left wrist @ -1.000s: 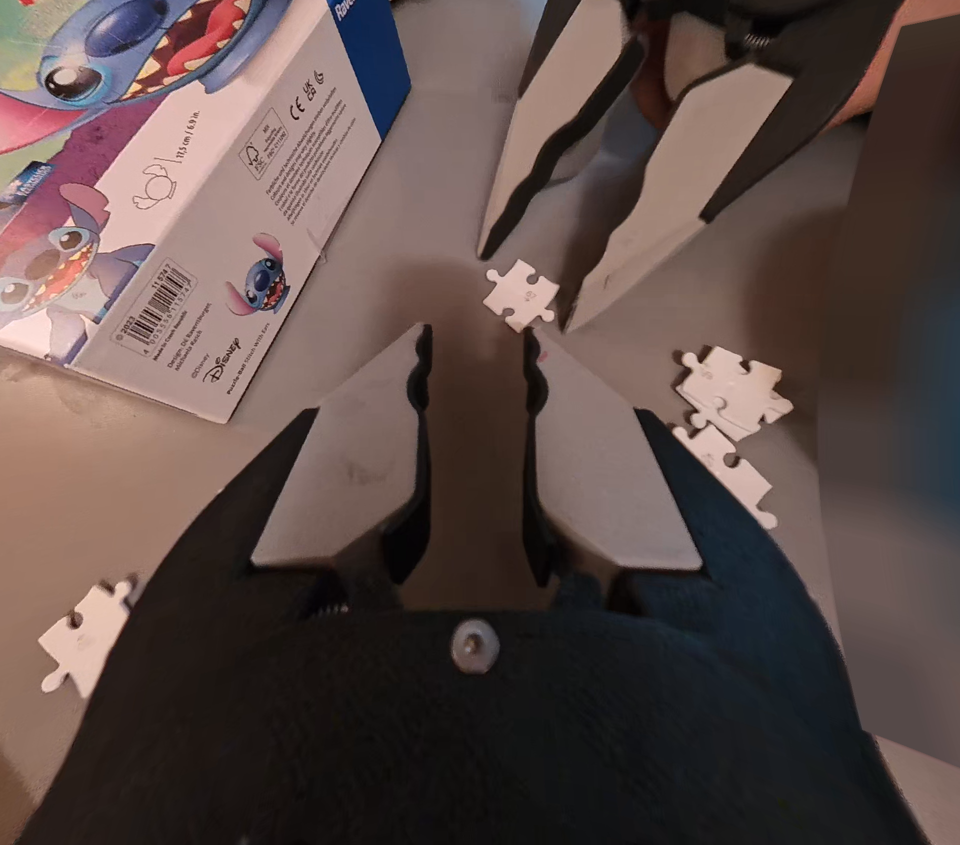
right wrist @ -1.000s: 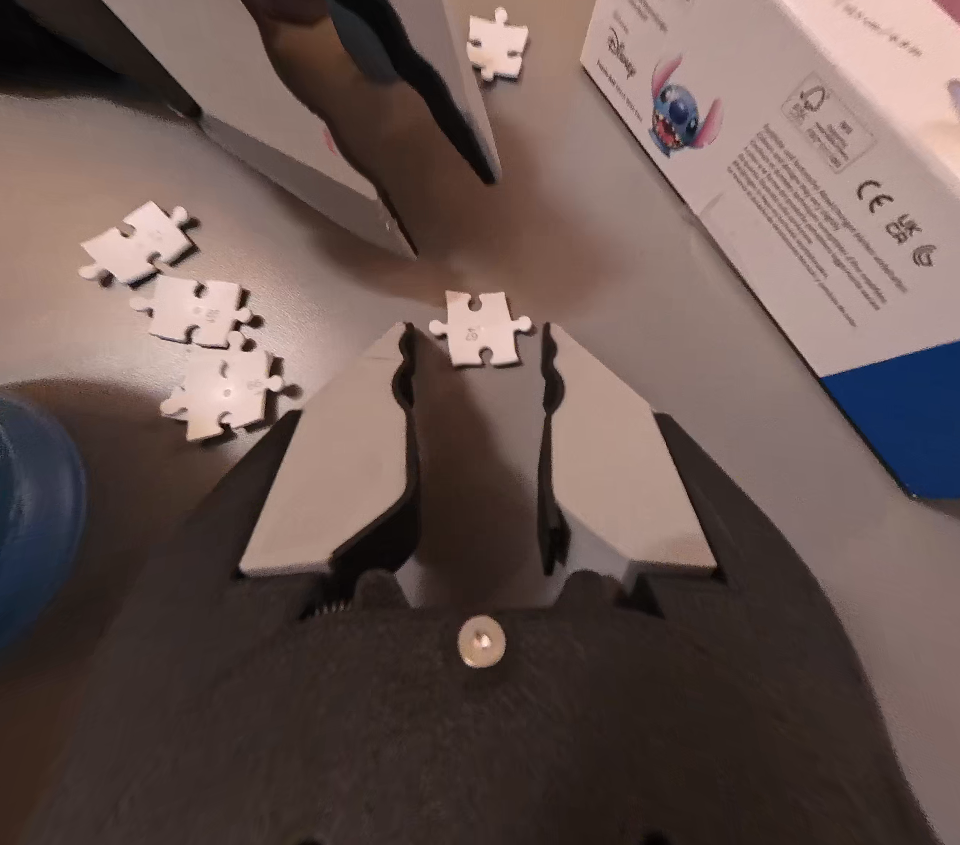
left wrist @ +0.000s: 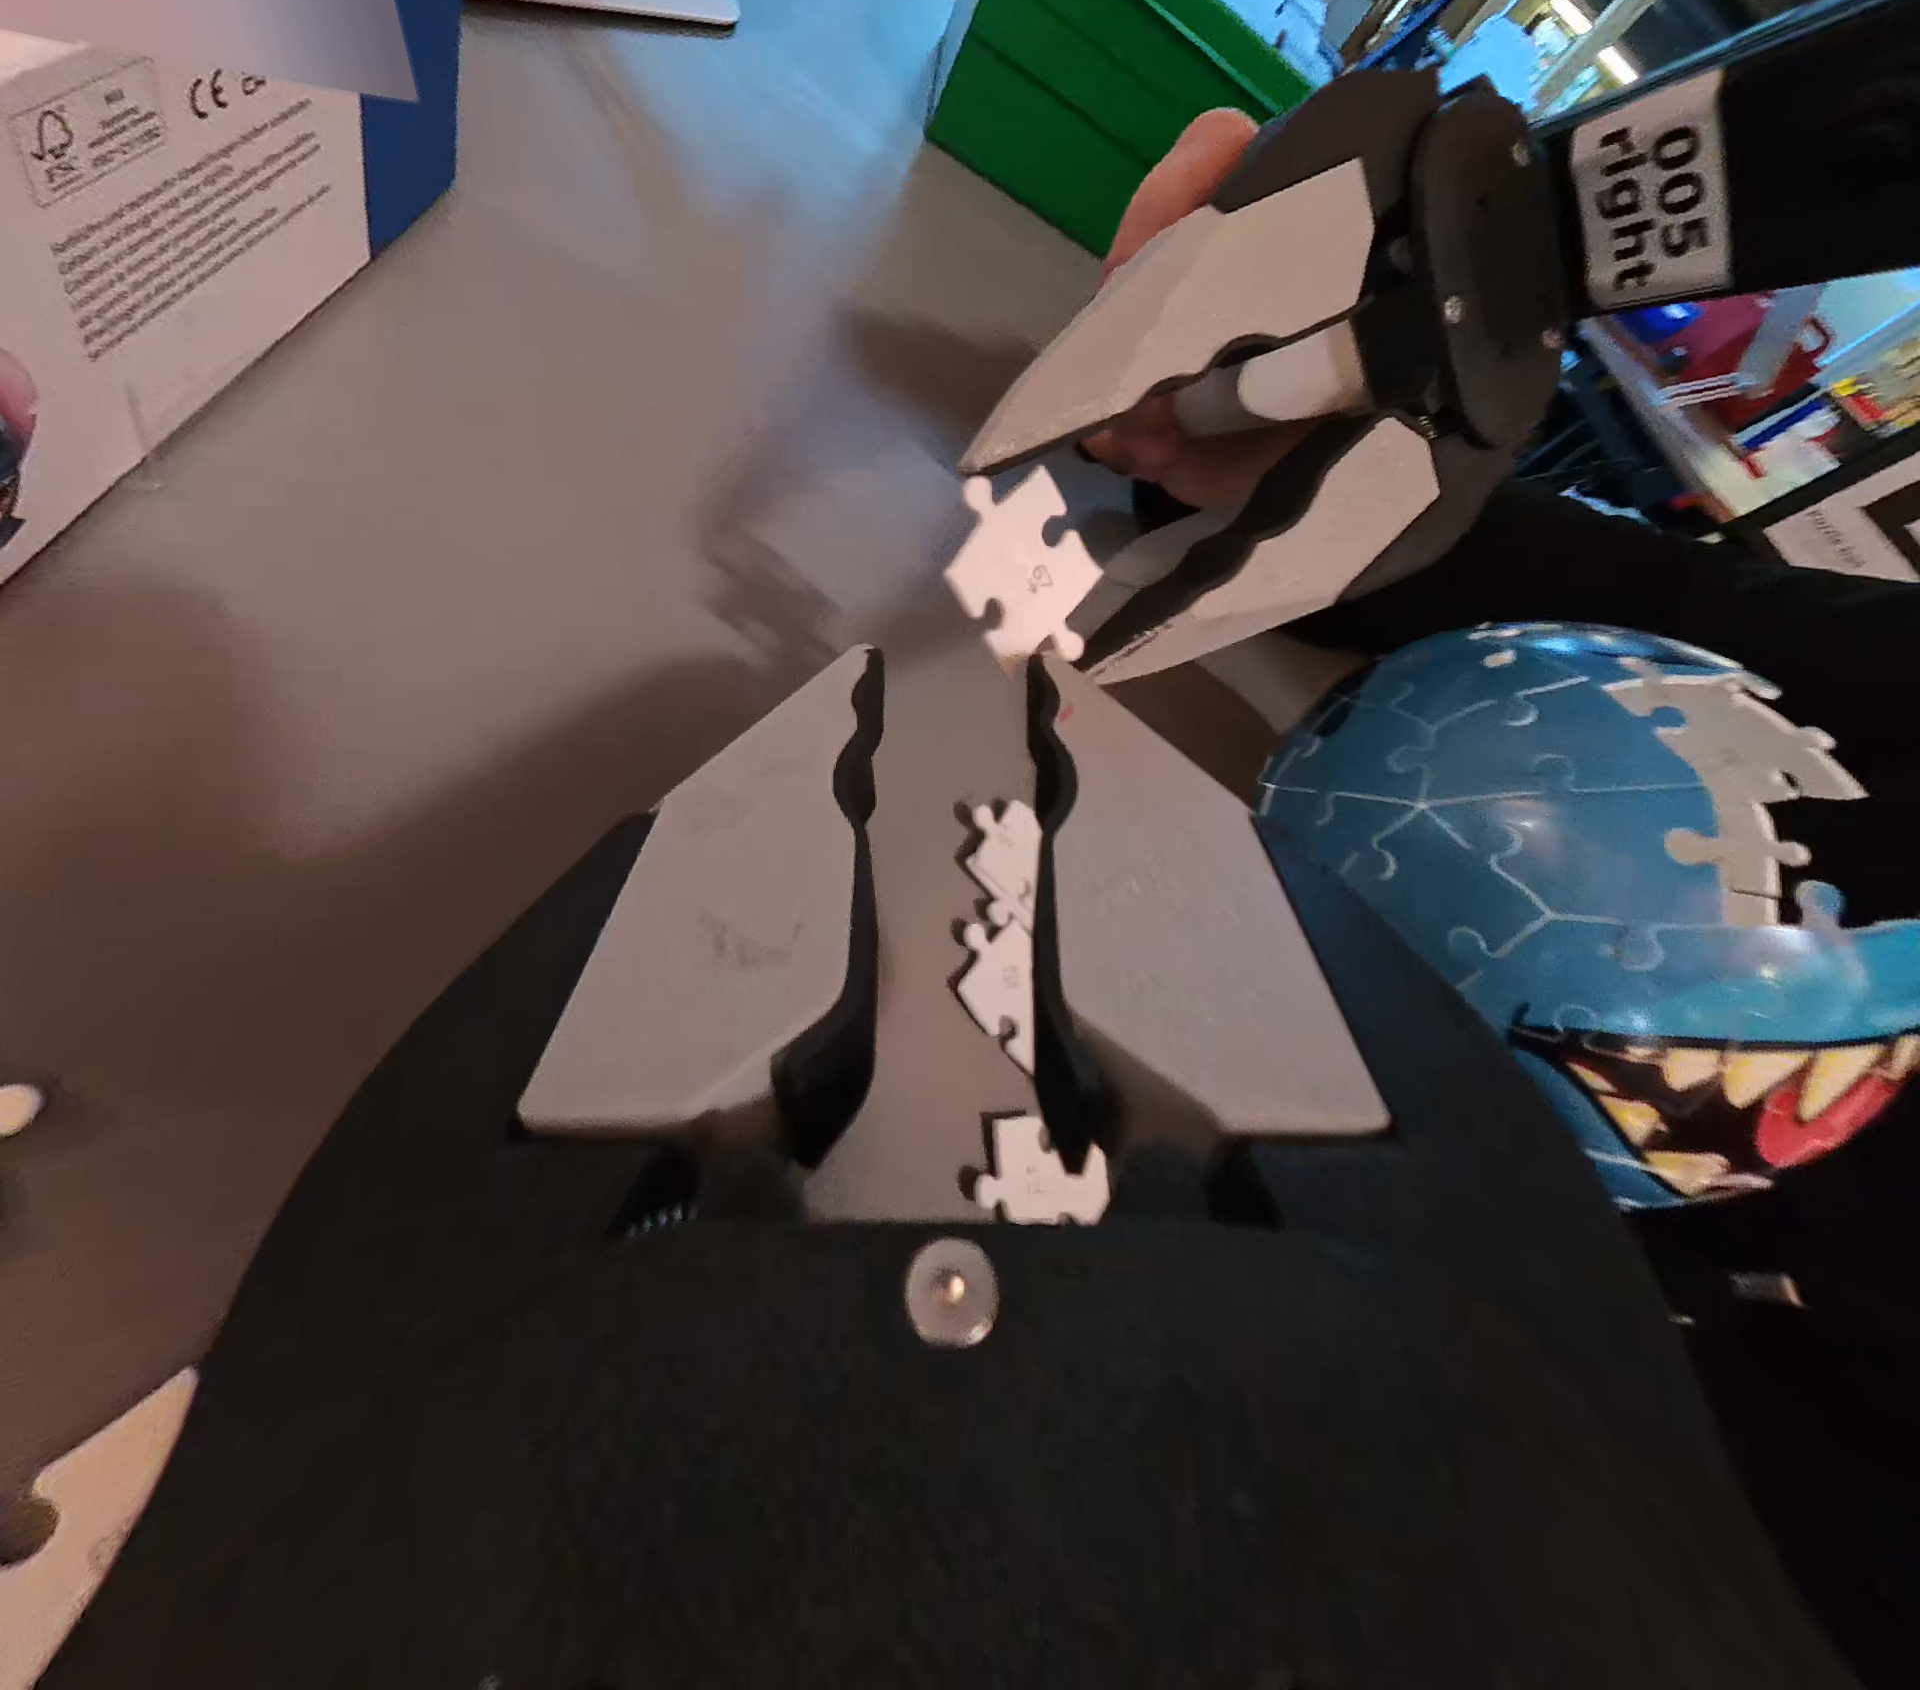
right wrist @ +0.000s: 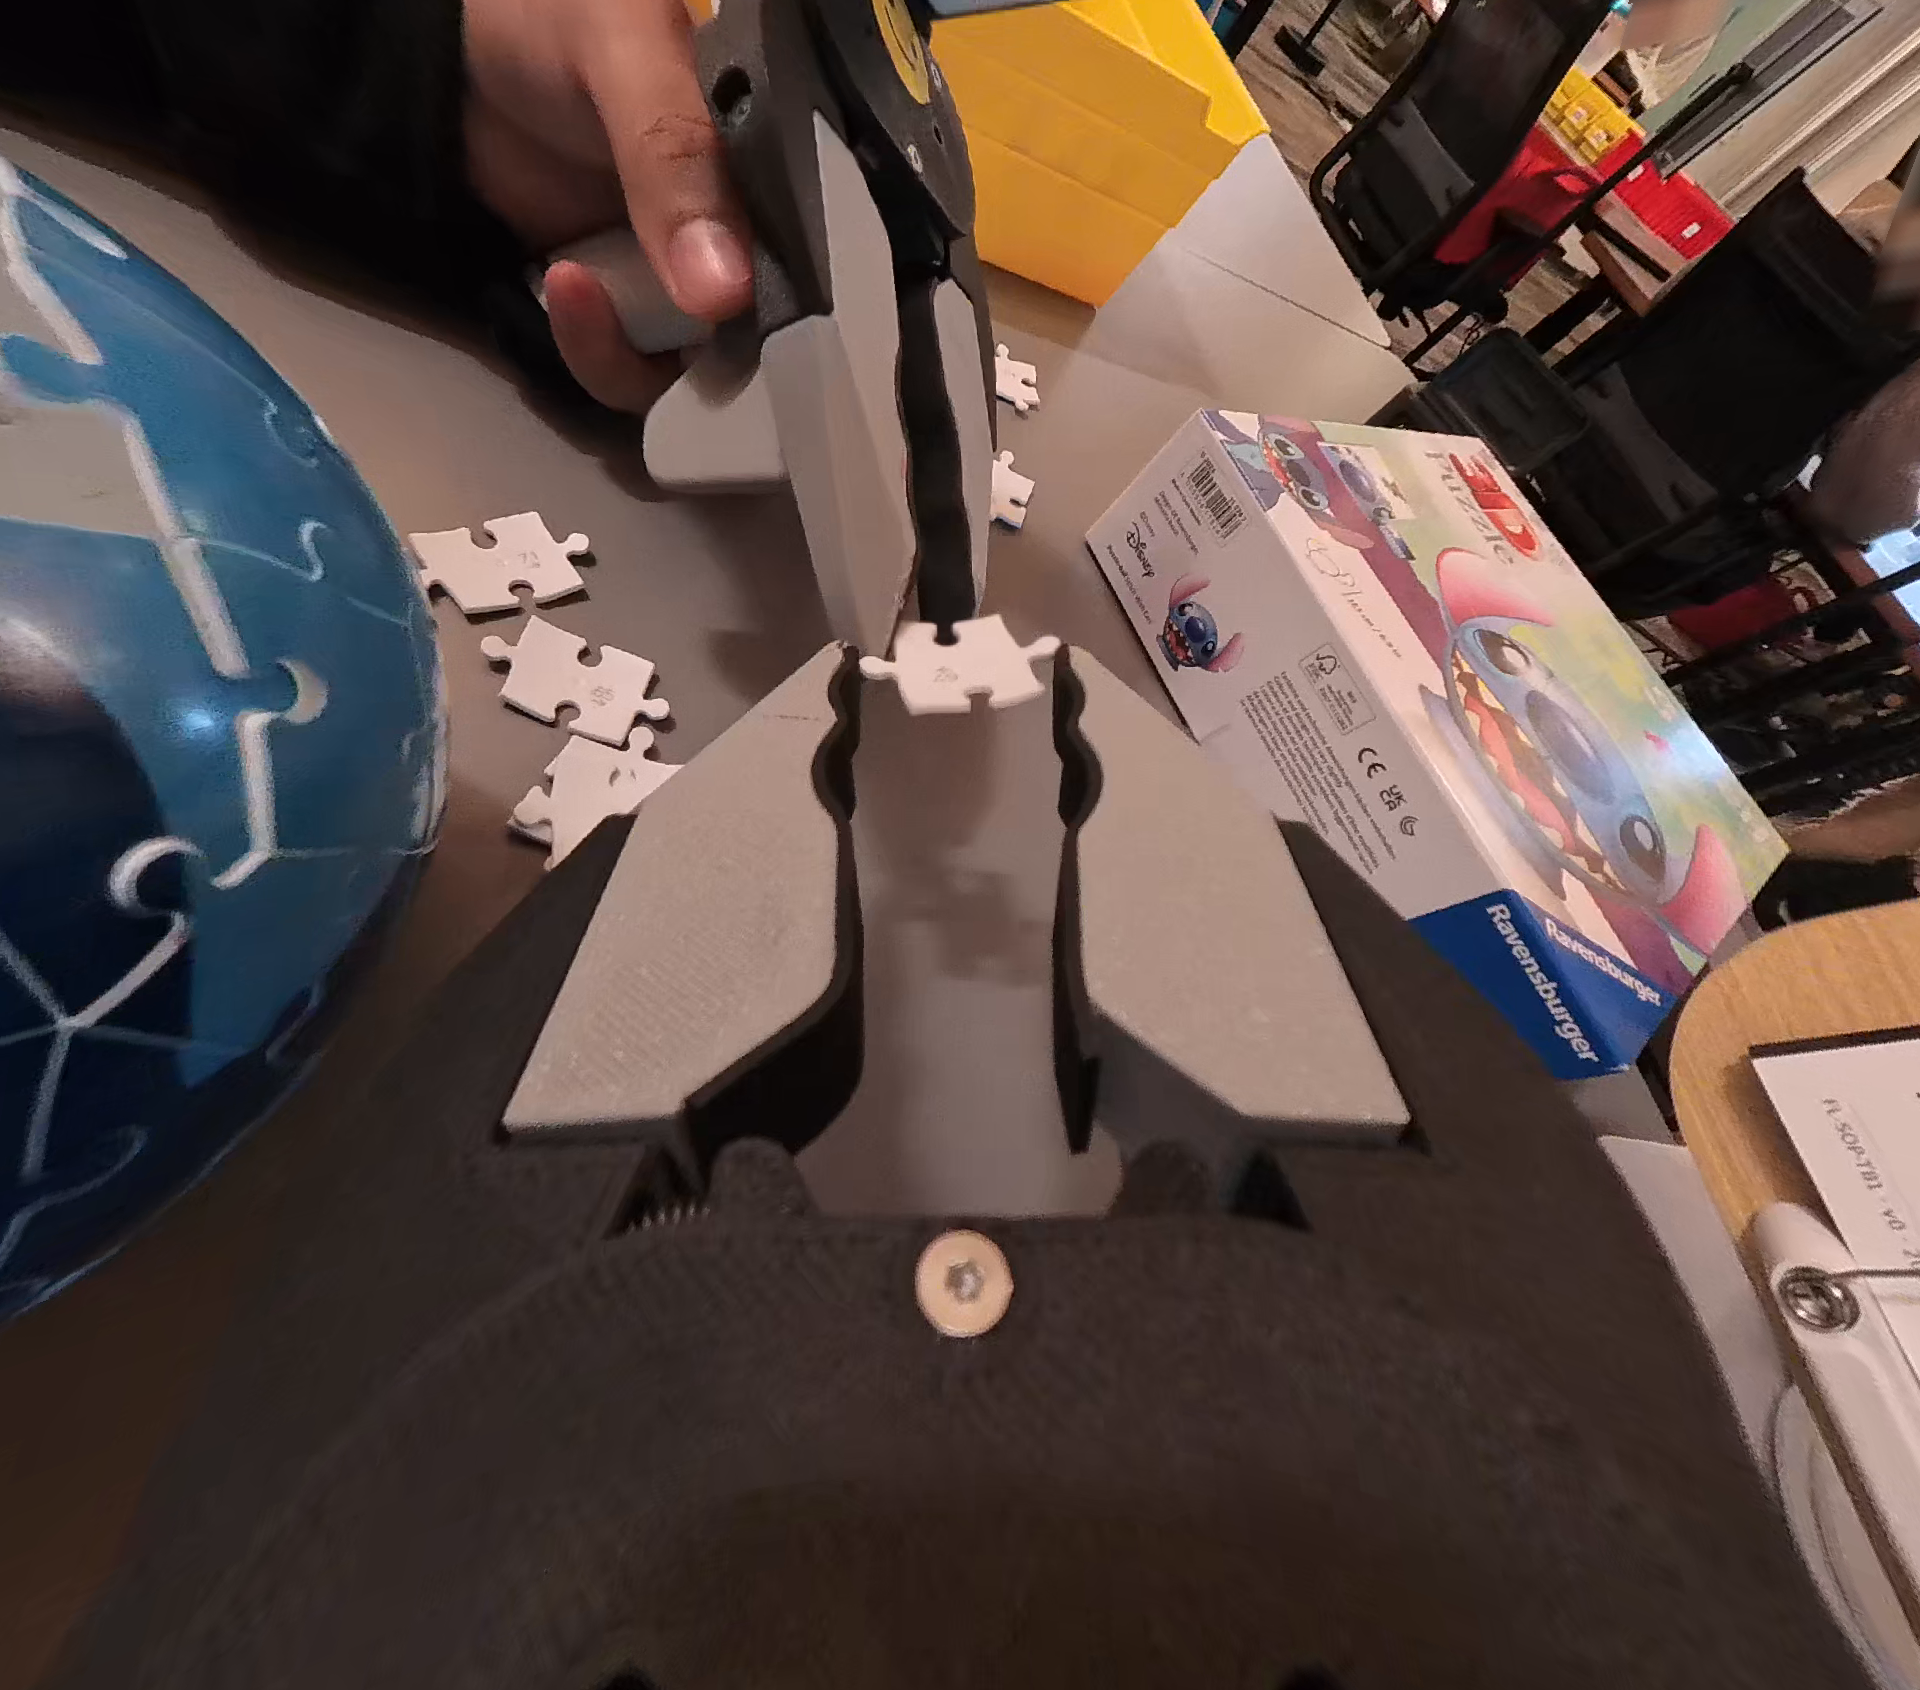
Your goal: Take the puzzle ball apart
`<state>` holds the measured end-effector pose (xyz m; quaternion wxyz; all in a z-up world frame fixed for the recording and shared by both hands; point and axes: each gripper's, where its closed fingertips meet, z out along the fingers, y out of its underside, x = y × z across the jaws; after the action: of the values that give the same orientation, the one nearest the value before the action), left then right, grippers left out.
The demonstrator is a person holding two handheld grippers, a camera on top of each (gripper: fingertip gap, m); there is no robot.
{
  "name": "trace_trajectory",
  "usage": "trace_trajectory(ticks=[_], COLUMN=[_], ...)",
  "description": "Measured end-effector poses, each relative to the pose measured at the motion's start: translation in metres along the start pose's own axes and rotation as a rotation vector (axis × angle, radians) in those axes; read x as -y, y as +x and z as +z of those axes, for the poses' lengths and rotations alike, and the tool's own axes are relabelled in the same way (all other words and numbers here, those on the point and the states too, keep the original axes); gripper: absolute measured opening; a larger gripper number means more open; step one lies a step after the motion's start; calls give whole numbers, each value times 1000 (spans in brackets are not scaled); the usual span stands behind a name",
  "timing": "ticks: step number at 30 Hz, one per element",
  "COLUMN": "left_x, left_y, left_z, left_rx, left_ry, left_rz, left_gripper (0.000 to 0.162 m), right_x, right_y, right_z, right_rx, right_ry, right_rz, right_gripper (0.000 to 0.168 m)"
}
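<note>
The blue puzzle ball [left wrist: 1507,861] with a toothy mouth sits on the grey table, its top edge open and jagged. It also shows at the left of the right wrist view [right wrist: 156,757]. My right gripper [right wrist: 954,664] is shut on a white puzzle piece [right wrist: 961,674], pinching it edgewise between its fingertips above the table. In the left wrist view the right gripper [left wrist: 1029,570] holds that piece [left wrist: 1023,570] just ahead of my left gripper [left wrist: 954,669], which is open and empty. The left gripper's tips [right wrist: 914,622] are right at the piece.
Loose white pieces [right wrist: 577,679] lie on the table beside the ball, and others [left wrist: 1003,986] show between my left fingers. The puzzle box [right wrist: 1403,705] lies to the right. Yellow bins [right wrist: 1091,113], a green crate [left wrist: 1091,82] and a wooden stand [right wrist: 1818,1017] are nearby. My left and right fingertips are right by each other.
The right gripper has closed on the piece that lay on the table and lifted it. Both grippers have risen and tilted up, so the ball and the room now show.
</note>
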<state>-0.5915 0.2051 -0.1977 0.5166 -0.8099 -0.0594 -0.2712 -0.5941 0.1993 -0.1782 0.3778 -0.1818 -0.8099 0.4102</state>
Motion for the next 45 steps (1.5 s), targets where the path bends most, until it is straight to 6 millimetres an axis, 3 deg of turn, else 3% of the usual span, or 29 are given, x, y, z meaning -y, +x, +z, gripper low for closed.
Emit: trace_trajectory(ticks=[7,10,11,13,16,21,23,24,27,33,45], left_x=[12,26,28,27,28,26,27,27,33,33,31], left_y=[20,38,38,32,36,25,13,7,-8,-13,-14], left_z=[-6,-15,-16,-15,-15,-11,-11,-12,-19,-21,-22], left_rx=[-154,-301,-313,-278,-300,-191,-77,-20,144,257,293], left_ry=[80,158,168,171,176,157,159,159,182,173,164], left_rz=[-47,-110,-128,-123,-114,-38,25,65,165,326,383], left_gripper=[21,33,30,5,1,1,0,0,0,0,0], right_x=[14,16,17,21,25,13,-4,-11,-27,-36,-39], right_y=[1,0,0,-2,-6,-2,6,13,32,41,41], right_z=[-11,-11,-12,-12,-12,-4,4,5,4,1,1], right_rx=[-1,8,2,10,24,6,-53,-105,-226,-267,-250], right_ry=[70,85,90,103,114,48,-63,-105,-201,-229,-231], right_rz=[11,25,21,24,12,40,51,50,45,75,95], right_gripper=[32,32,32,32,32,32,29,18,21,21,19])
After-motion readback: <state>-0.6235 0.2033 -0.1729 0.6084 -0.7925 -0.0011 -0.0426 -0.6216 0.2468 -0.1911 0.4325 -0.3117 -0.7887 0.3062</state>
